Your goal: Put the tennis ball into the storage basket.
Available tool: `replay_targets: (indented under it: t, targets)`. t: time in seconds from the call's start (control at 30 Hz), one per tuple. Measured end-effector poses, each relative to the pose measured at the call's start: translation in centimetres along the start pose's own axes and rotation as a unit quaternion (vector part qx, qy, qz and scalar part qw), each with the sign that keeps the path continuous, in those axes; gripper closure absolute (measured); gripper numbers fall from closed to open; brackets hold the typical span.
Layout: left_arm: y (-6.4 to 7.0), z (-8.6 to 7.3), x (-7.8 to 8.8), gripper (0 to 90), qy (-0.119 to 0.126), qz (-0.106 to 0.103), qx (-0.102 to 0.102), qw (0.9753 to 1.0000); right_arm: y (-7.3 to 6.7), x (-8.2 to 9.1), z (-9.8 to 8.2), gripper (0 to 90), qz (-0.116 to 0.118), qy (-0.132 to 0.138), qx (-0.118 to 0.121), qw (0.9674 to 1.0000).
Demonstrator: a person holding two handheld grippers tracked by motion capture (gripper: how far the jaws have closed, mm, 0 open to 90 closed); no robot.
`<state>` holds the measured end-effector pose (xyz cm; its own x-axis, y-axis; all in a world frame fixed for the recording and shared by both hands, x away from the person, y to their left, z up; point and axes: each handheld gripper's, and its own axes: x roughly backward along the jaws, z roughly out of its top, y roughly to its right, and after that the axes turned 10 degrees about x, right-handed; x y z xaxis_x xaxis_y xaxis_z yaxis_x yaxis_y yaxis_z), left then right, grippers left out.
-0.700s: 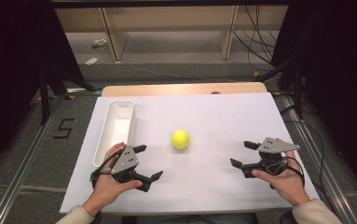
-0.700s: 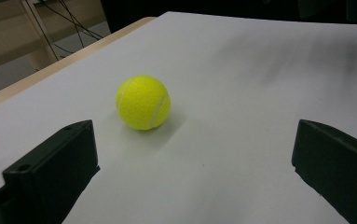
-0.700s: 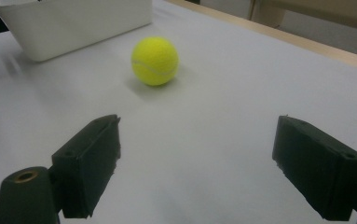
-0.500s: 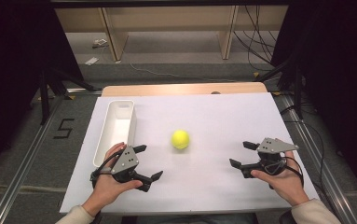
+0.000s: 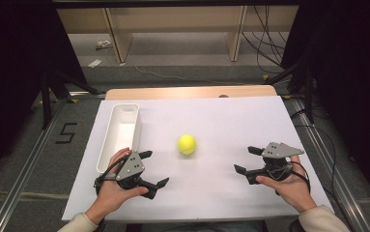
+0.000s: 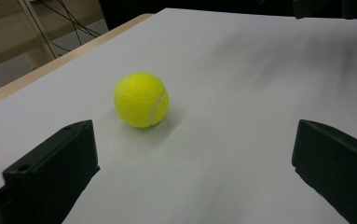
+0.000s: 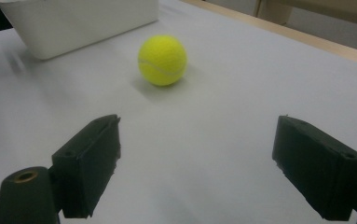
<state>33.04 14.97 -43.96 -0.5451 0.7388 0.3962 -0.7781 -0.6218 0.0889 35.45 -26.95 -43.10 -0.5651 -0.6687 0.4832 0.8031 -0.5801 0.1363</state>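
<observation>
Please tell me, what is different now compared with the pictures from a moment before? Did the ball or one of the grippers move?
Nothing has visibly changed. The tennis ball lies at the same spot on the white table, beside the white bin. The left gripper and the right gripper stay open and empty, each on its own side of the ball, apart from it.

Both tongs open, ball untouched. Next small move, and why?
Probably ease the left tongs forward toward the tennis ball: they look slightly nearer than the right tongs, stand open, and the ball lies free on the white table beside the white bin.
</observation>
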Motion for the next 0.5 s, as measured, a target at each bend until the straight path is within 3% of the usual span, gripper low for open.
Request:
replay_targets:
  t: [0.5]
  targets:
    - [0.1, -0.1, -0.1, 0.0, -0.004, -0.001, -0.002, 1.0000, -0.5, -2.0, 1.1, 15.7, 0.005, -0.001, 0.012, 0.9999]
